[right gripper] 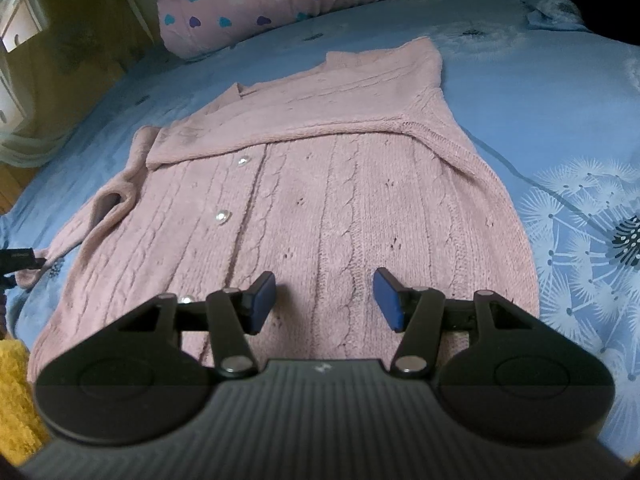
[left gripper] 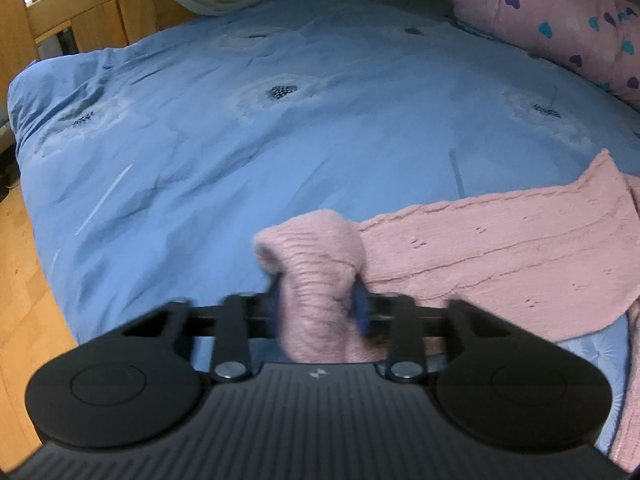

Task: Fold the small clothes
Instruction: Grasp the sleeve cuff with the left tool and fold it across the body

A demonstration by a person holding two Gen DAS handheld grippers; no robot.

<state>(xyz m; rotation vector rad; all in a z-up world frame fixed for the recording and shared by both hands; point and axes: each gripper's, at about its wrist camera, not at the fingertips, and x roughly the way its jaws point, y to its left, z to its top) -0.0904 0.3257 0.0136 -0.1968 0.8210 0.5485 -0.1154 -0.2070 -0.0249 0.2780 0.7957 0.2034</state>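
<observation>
At the far left of the right wrist view, the tip of the left gripper [right gripper: 18, 260] pokes in at the edge, touching the end of the sleeve [right gripper: 76, 228] that trails off the left side of the pink cardigan [right gripper: 320, 184]. The left wrist view shows that grip close up: the left gripper [left gripper: 318, 300] has its blue pads [left gripper: 360, 308] pressed into the ribbed cuff [left gripper: 316, 248], which bunches up between them and bulges out above. The rest of the sleeve runs off to the right, lying flat on the blue duvet [left gripper: 240, 140].

The cardigan lies spread, front up, in the middle of the duvet [right gripper: 520, 80], its hem near and its collar far. Pearly buttons [right gripper: 222, 216] run up the placket left of centre. The right sleeve is folded across the chest, ending near the left shoulder.

The right gripper [right gripper: 324, 300] sits over the near hem, its two blue pads [right gripper: 262, 300] spread apart with only flat knit showing between them, pinching nothing.

Far beyond the collar, a pink heart-print pillow [right gripper: 280, 4] rests on the bed. To the right, the duvet shows a white dandelion print [right gripper: 592, 220], and a dark garment [right gripper: 608, 8] lies at the far right corner.
</observation>
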